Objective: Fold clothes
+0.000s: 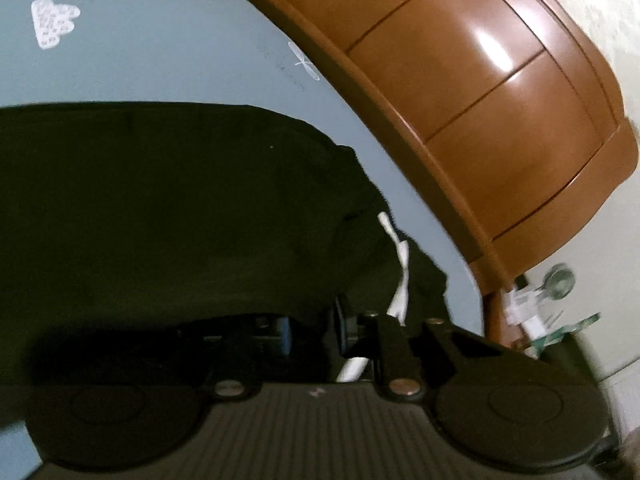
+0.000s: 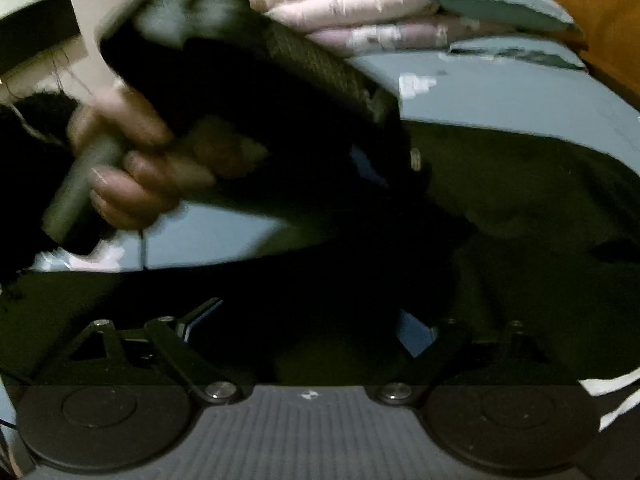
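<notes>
Only the left wrist view showed the brown wooden headboard (image 1: pixel 480 120) curving beyond the pale blue bedsheet (image 1: pixel 160 52), with a glass item (image 1: pixel 558 280) near its lower corner. It also showed a white drawstring (image 1: pixel 400 272) lying on the dark green garment (image 1: pixel 160 200) and running down to the left gripper (image 1: pixel 314 330). Only the right wrist view showed the stack of folded pink and grey linens (image 2: pixel 400 12) at the far end of the bed, and a person's hand (image 2: pixel 136 160) gripping the handle of the left gripper, which reached in blurred from the upper left over the garment.

The left gripper's fingers (image 1: pixel 342 328) stood narrow, close together, with the dark cloth bunched at their tips and the white drawstring passing just beside the right one. The dimness hid whether the pads actually pressed the fabric, so I could not tell whether it was held.

The right gripper (image 2: pixel 308 332) had its fingers (image 2: pixel 416 338) spread wide, one at each side of the view, and the dark green garment lay beneath and between them with nothing pinched. The garment spread ahead of both pairs of fingers across the blue sheet, its far edge lying well short of the stacked linens.
</notes>
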`<state>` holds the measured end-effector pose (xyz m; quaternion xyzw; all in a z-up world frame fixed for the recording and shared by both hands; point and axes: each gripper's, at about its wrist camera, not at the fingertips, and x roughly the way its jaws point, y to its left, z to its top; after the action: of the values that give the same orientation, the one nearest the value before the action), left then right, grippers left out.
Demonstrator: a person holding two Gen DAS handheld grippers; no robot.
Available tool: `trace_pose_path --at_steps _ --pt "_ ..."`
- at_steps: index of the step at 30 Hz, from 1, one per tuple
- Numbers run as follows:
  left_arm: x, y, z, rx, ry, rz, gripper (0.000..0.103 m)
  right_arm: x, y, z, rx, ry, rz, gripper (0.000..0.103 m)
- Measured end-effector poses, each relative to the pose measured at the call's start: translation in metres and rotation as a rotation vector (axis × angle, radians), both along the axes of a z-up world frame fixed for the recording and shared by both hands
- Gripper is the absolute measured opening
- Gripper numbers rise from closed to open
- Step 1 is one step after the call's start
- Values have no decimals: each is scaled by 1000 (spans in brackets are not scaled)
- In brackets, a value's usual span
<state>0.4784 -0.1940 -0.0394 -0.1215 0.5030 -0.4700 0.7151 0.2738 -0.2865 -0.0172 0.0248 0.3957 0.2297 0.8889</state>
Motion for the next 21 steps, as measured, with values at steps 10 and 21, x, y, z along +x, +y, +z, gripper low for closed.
trace_pose_path --at_steps 10,21 --pt "-3 -4 -4 39 3 14 27 12 12 5 0 -63 -1 89" --pt "-28 54 -16 131 54 106 50 -2 0 6 -12 5 -44 89"
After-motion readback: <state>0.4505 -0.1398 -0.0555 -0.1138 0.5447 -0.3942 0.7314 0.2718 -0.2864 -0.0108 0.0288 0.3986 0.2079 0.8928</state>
